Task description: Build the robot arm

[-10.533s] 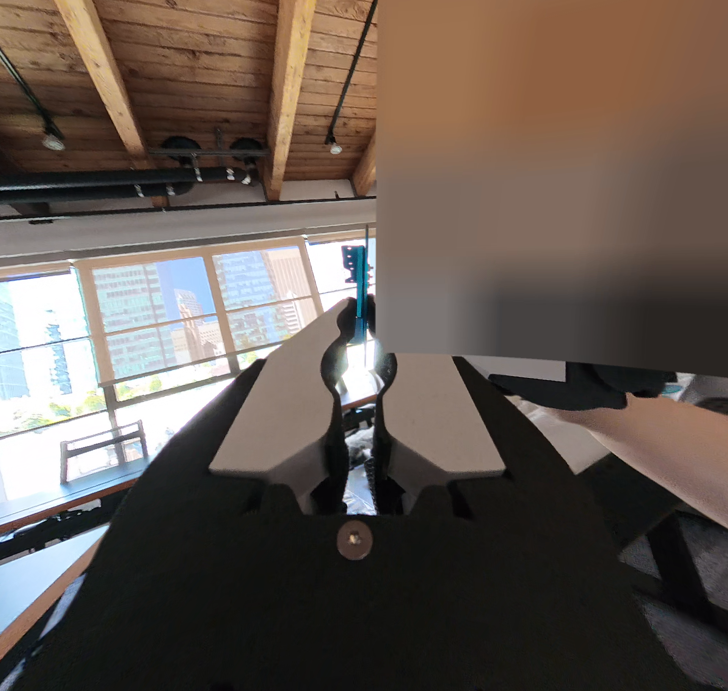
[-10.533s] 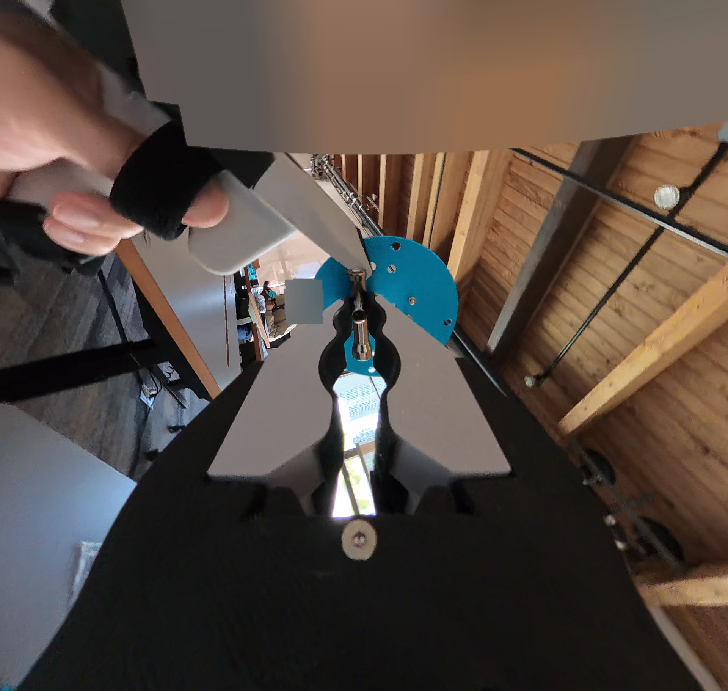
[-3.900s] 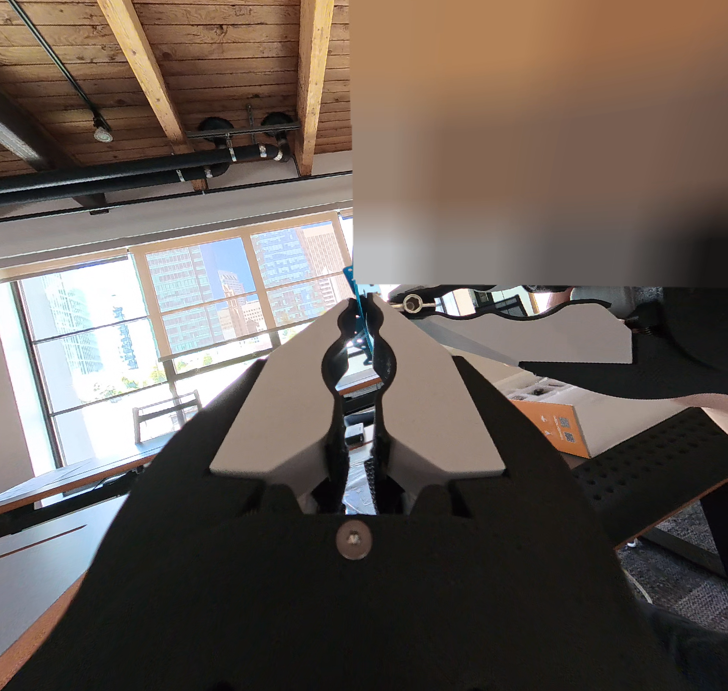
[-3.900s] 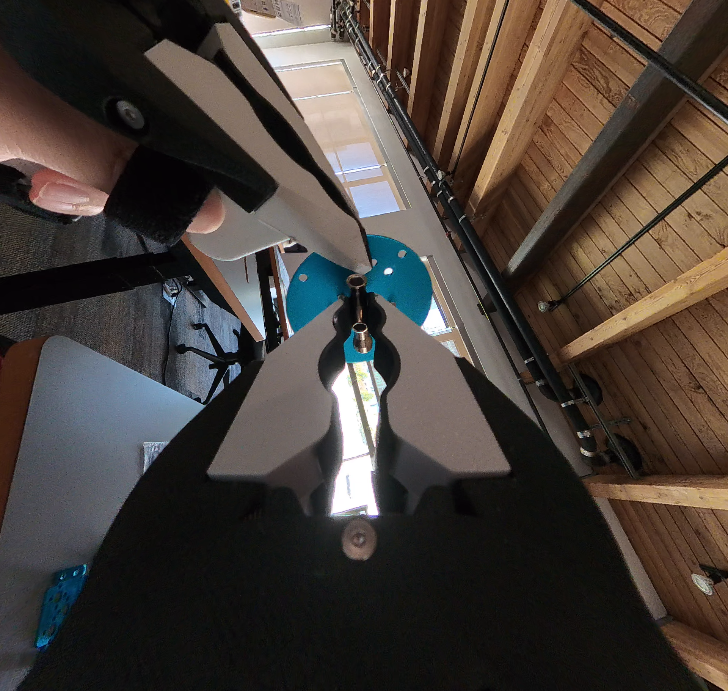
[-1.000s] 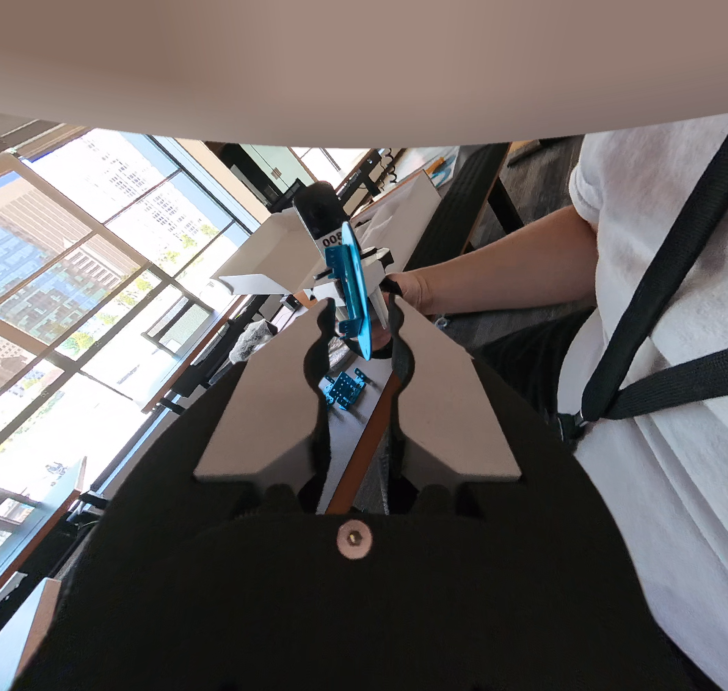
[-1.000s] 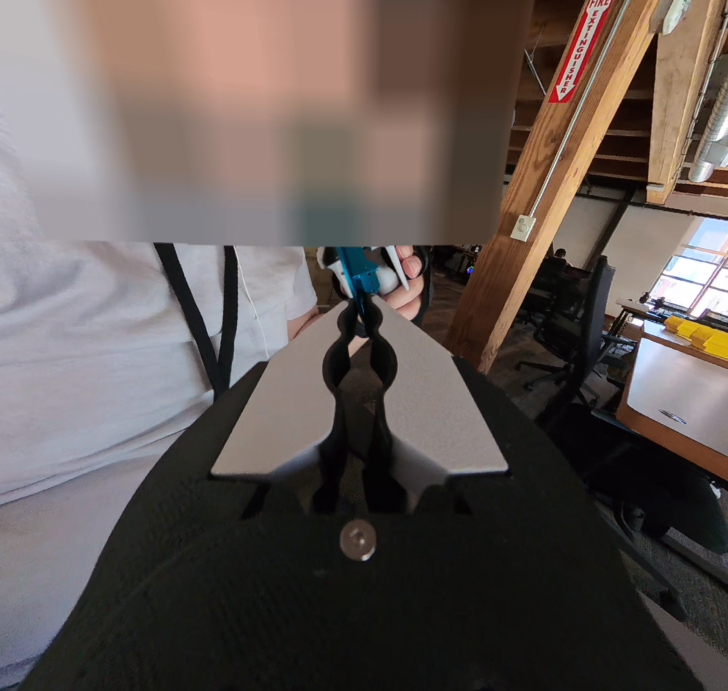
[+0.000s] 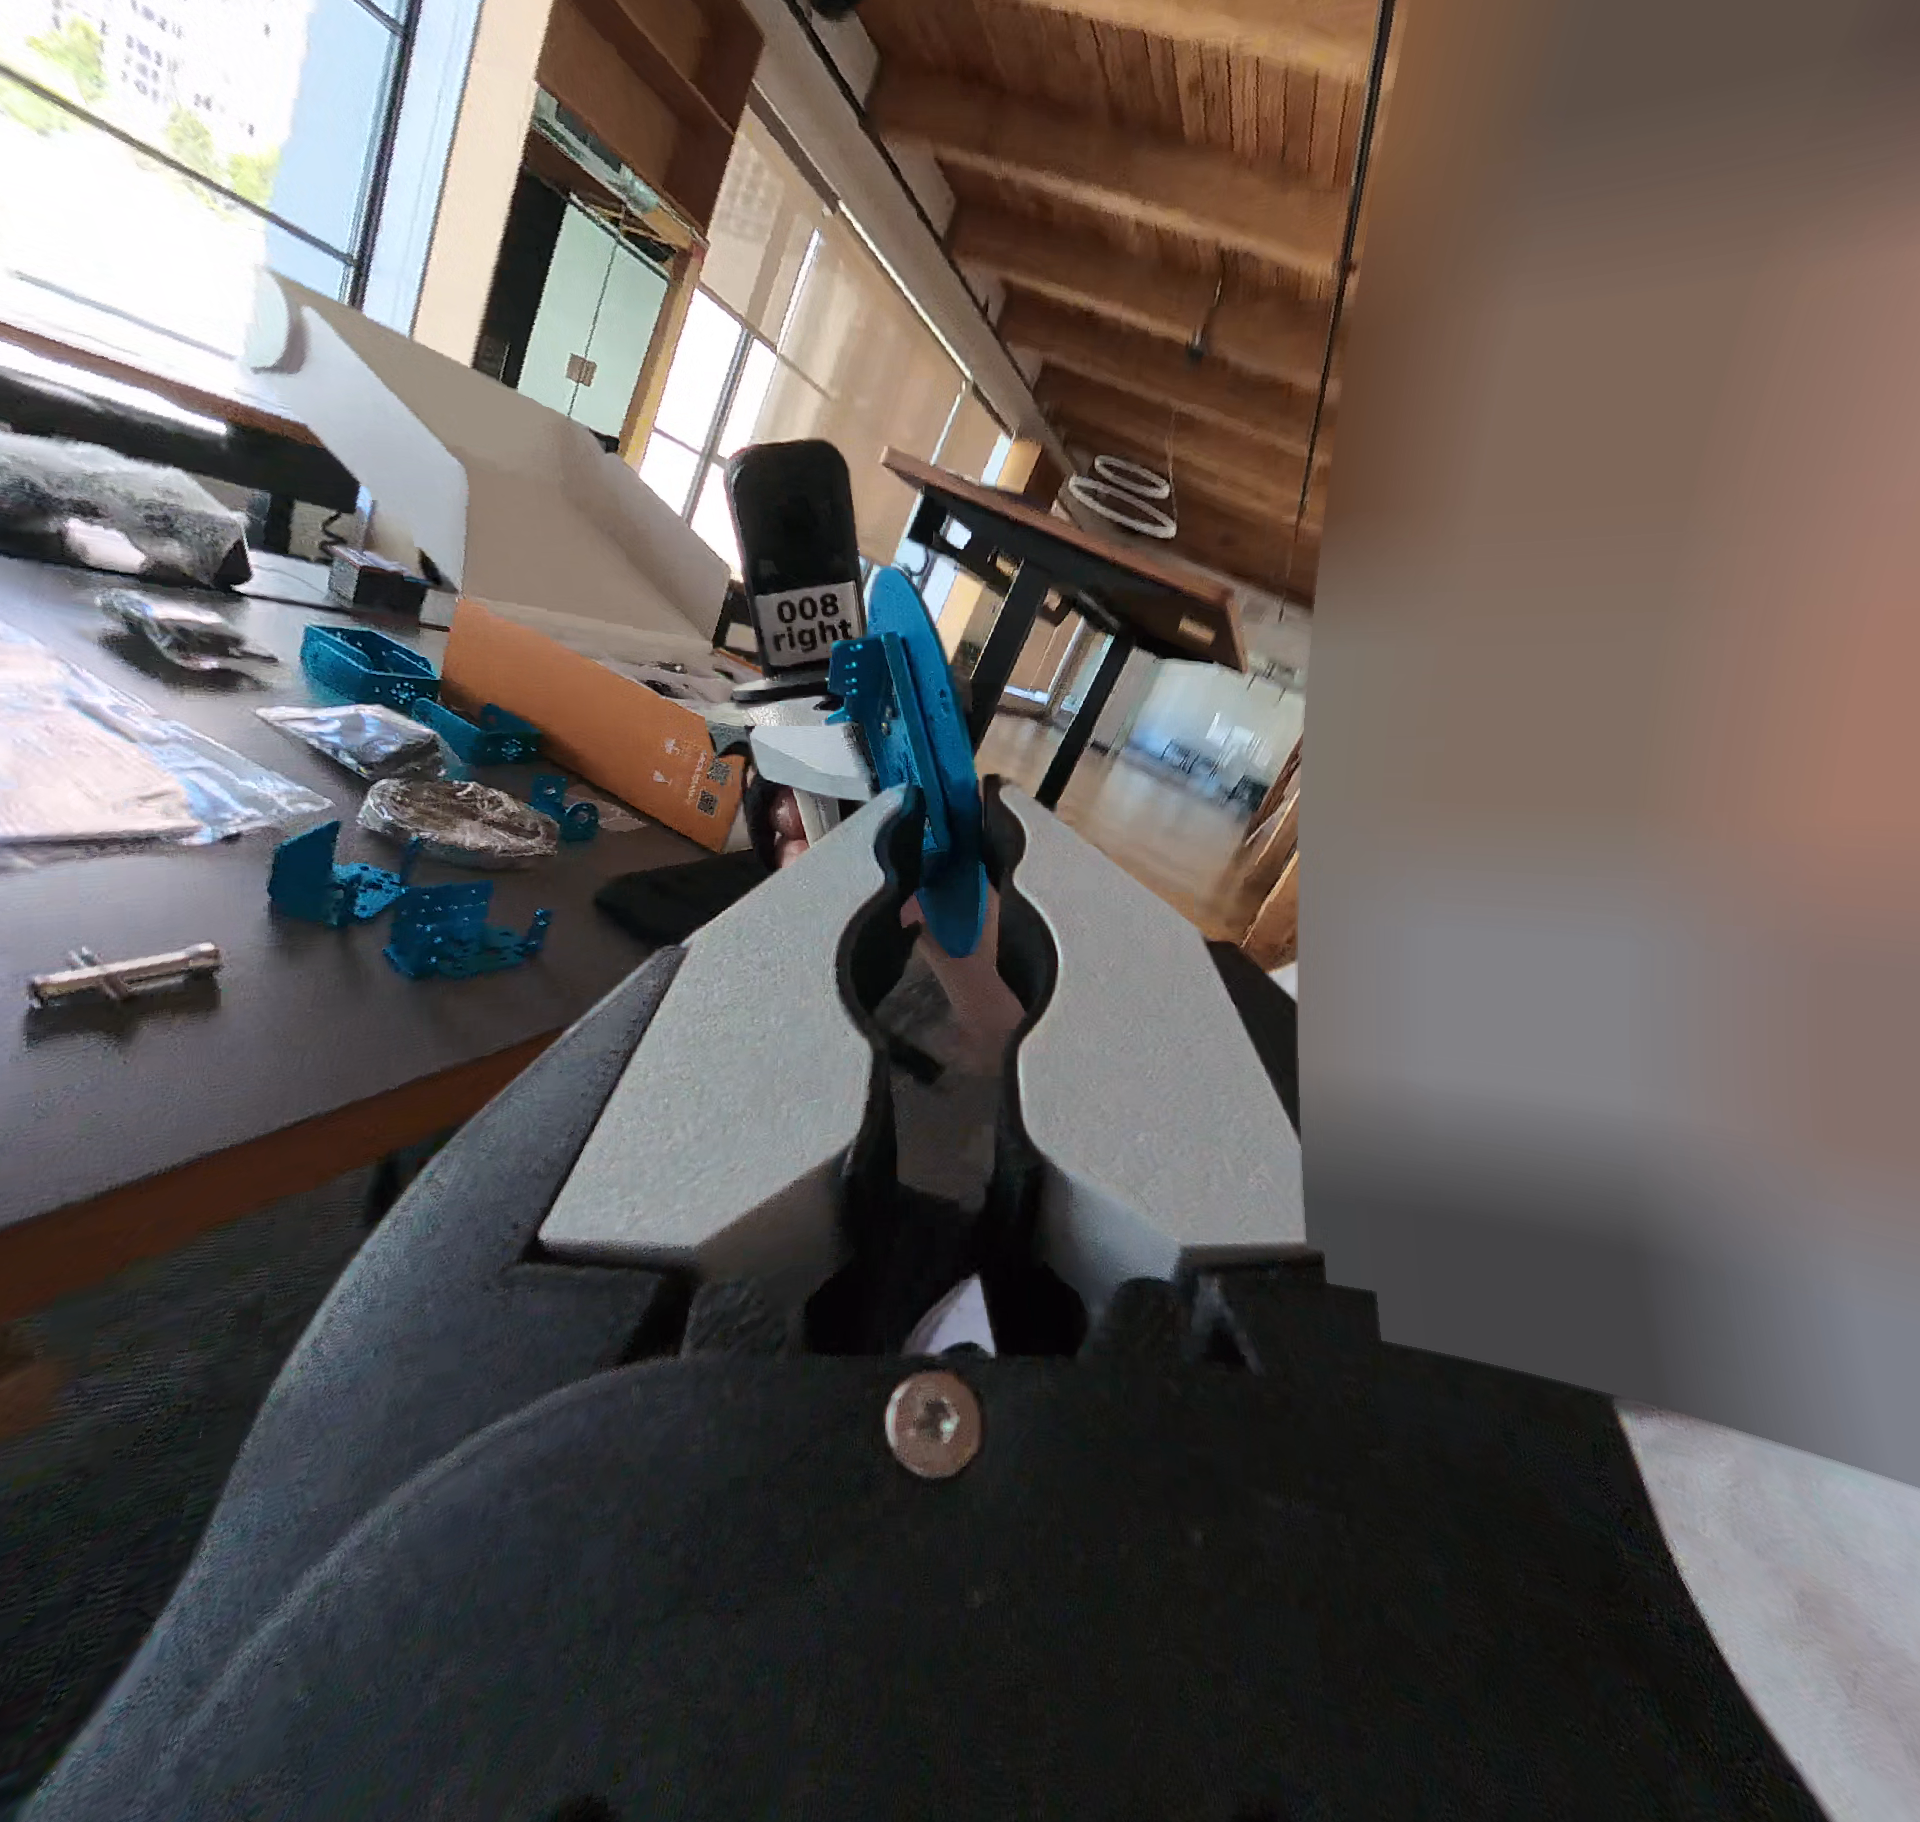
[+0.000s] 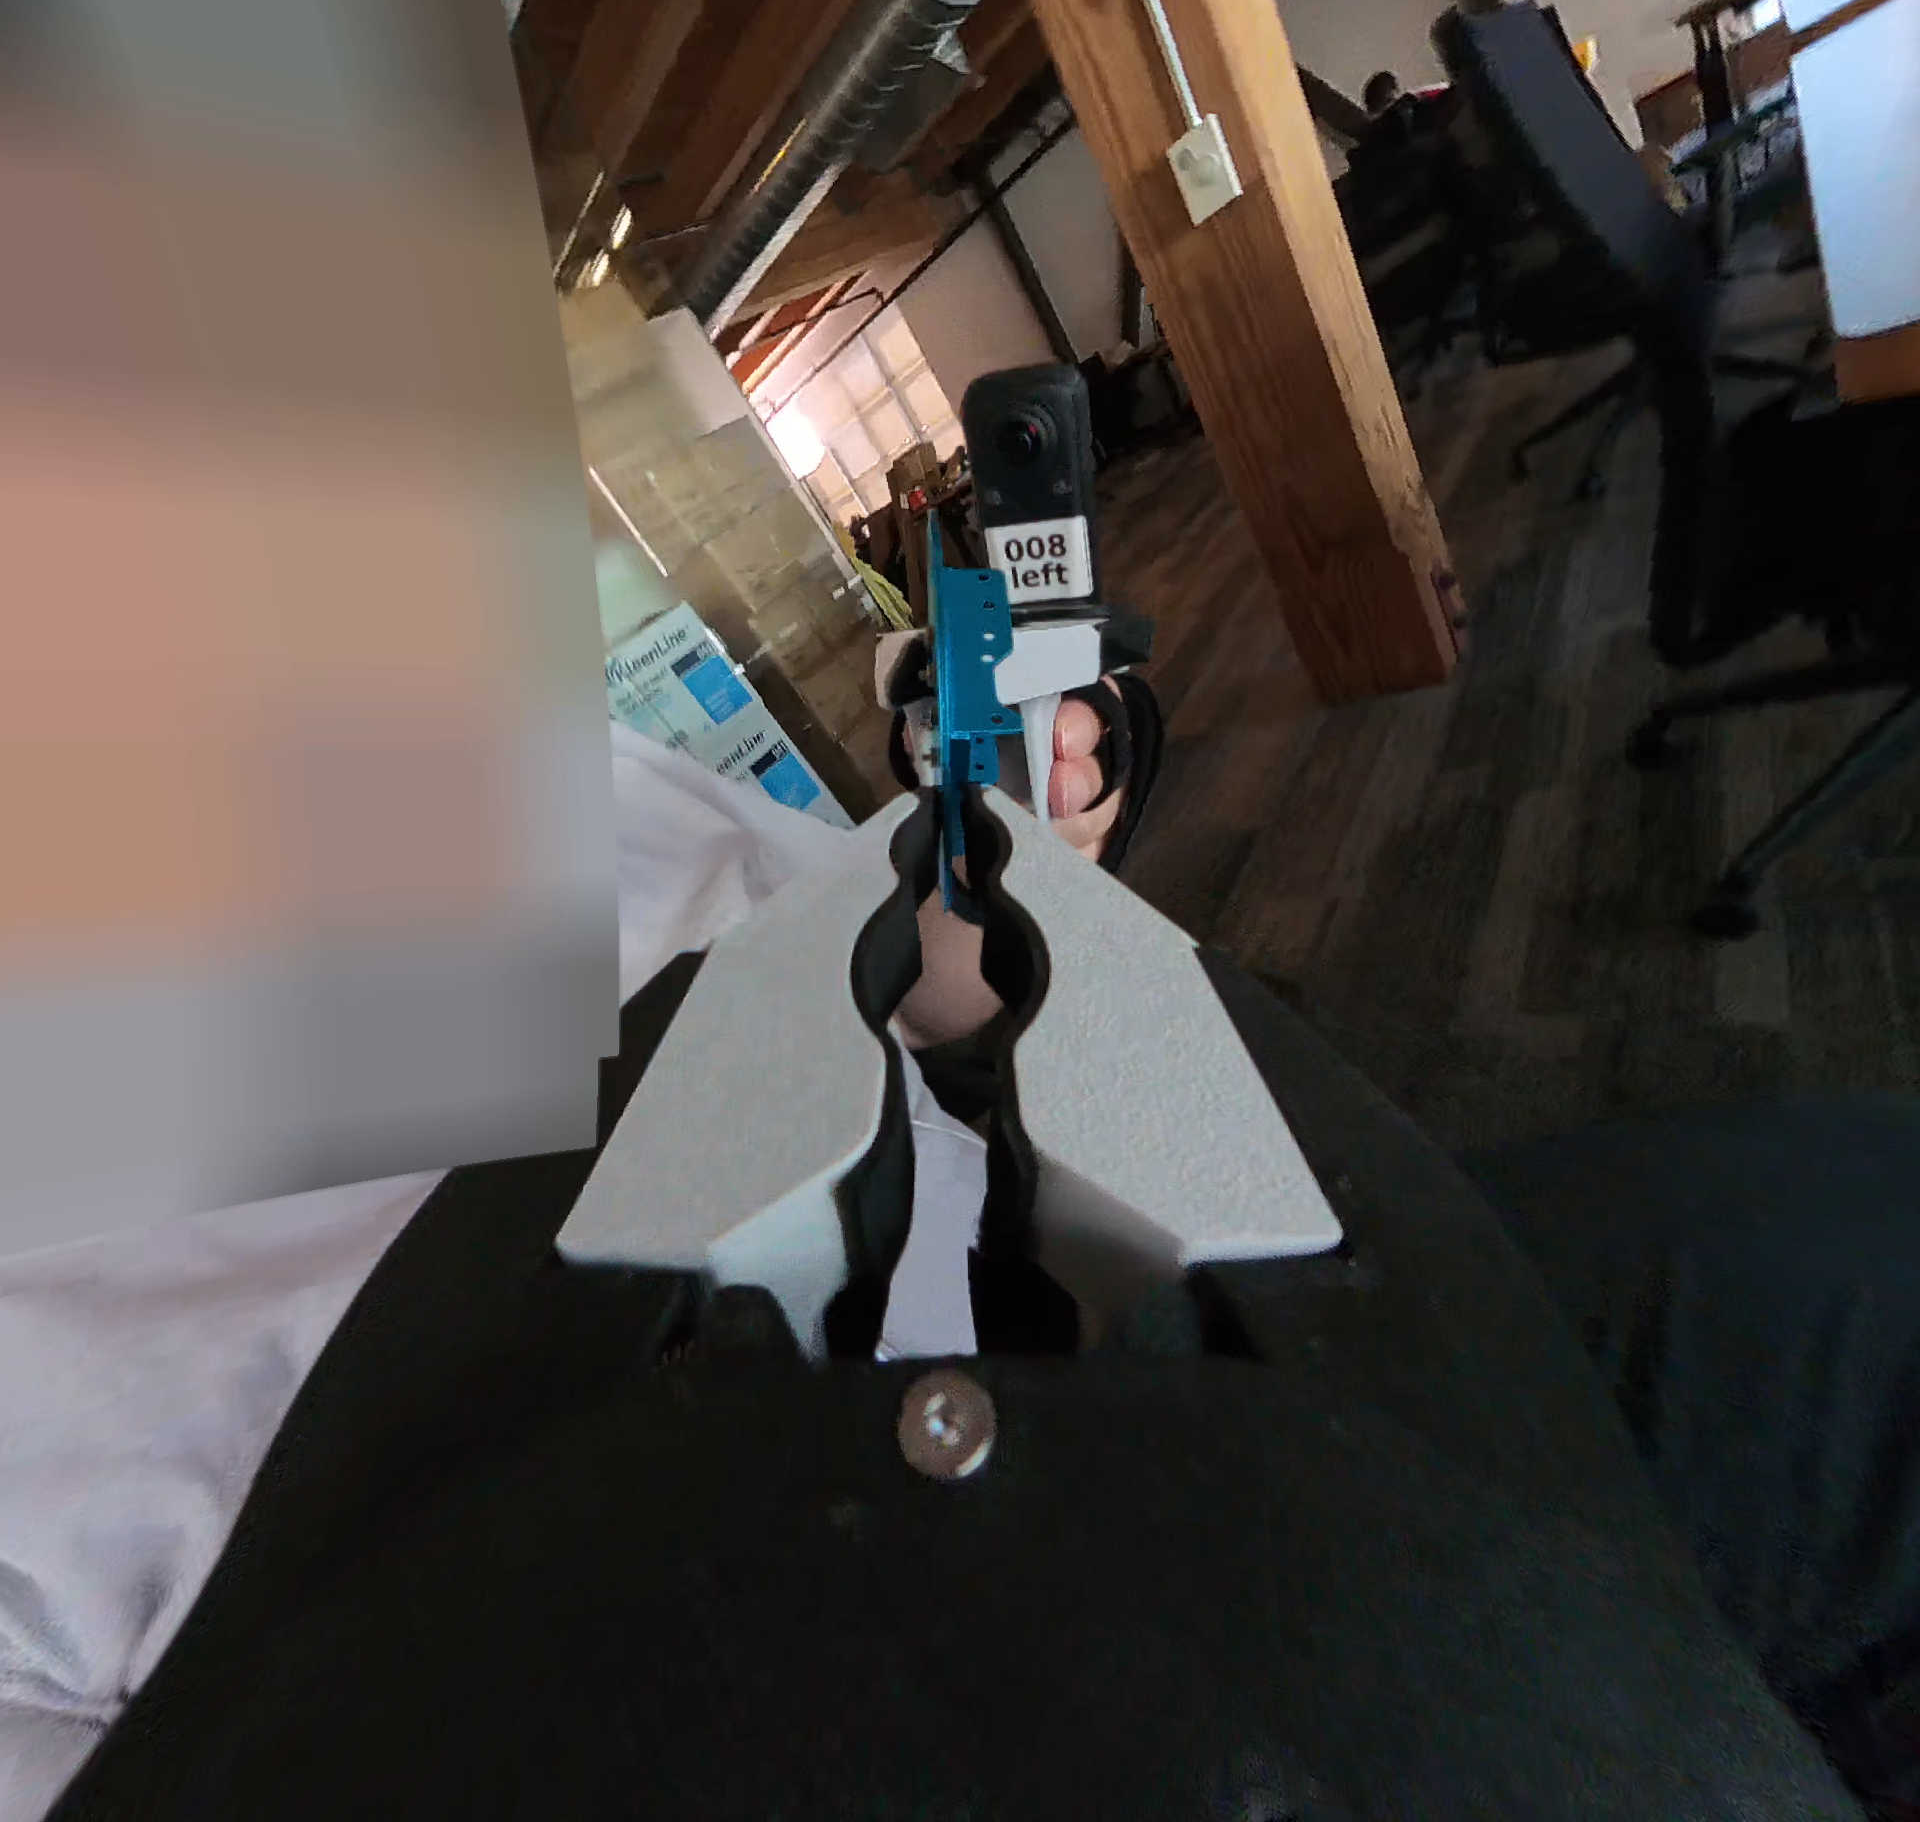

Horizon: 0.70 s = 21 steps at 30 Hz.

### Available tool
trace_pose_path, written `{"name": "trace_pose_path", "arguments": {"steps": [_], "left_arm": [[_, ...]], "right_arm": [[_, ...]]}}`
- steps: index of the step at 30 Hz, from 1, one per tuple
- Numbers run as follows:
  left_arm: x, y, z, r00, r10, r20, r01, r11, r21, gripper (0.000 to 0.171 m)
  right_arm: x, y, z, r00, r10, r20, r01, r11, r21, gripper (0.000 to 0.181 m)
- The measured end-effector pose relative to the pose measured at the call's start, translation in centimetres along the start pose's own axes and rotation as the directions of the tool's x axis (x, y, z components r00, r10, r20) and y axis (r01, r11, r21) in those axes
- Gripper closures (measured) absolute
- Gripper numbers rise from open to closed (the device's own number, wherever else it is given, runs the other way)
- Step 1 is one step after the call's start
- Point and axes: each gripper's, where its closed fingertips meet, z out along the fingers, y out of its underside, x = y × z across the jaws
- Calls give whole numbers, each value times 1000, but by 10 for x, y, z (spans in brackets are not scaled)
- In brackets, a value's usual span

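Observation:
A blue metal disc (image 7: 925, 733) with a small blue bracket (image 7: 868, 692) on its face is held in the air between both grippers, edge-on to each camera. My left gripper (image 7: 951, 816) is closed on the disc's lower edge, with the jaws partly apart around it. My right gripper (image 8: 951, 816) is shut on the thin blue plate (image 8: 938, 577) from the opposite side, and the bracket (image 8: 971, 650) sticks out to the right. The right gripper's white fingers (image 7: 805, 754) and the left gripper's white fingers (image 8: 1049, 671) face each other across the part.
A dark table (image 7: 208, 1066) on the left carries loose blue brackets (image 7: 416, 931), plastic bags (image 7: 447, 816), a metal tool (image 7: 125, 972) and an open orange-and-white box (image 7: 582, 712). A wooden post (image 8: 1247, 318) and an office chair (image 8: 1610, 266) stand beyond. The person's white shirt (image 8: 156, 1357) is close. My left and right fingertips are right by each other.
Both grippers swung down from facing the ceiling to table level. The left jaws, open around the disc a second ago, have closed on it. The right gripper kept its hold.

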Motion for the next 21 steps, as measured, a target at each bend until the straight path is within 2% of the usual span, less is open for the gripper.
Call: {"name": "trace_pose_path", "arguments": {"steps": [1, 5, 9, 11, 12, 14, 15, 17, 19, 21], "left_arm": [[-7, 0, -2, 997, -72, 8, 72, 997, 26, 163], [-40, 5, -8, 925, -378, 35, 372, 922, 110, 166], [-66, 16, -11, 826, -558, 81, 535, 821, 197, 168], [-78, 21, -14, 782, -614, 105, 576, 777, 252, 168], [-83, 25, -14, 764, -635, 115, 592, 761, 265, 169], [-93, 31, -17, 744, -646, 171, 587, 754, 294, 169], [-97, 34, -18, 741, -639, 209, 572, 762, 303, 169], [-105, 40, -17, 732, -618, 285, 538, 782, 314, 169], [-109, 44, -14, 730, -584, 355, 502, 811, 302, 169], [-112, 45, -11, 731, -553, 401, 461, 832, 308, 169]], "right_arm": [[4, 0, 0, 998, 55, -7, -55, 998, 13, 178], [30, 3, -4, 979, 182, -97, -176, 982, 61, 177], [49, 10, -11, 959, 188, -210, -181, 982, 51, 176], [61, 11, -17, 939, 112, -324, -112, 994, 20, 170], [69, 10, -24, 912, 41, -408, -48, 999, -8, 161], [76, -2, -35, 815, -195, -545, 156, 981, -116, 153], [71, -8, -34, 749, -352, -561, 279, 936, -214, 158], [61, -2, -19, 607, -630, -485, 417, 771, -480, 167], [70, 10, -11, 468, -792, -391, 395, 584, -709, 167], [81, 22, -5, 402, -869, -287, 363, 439, -822, 166]]}}
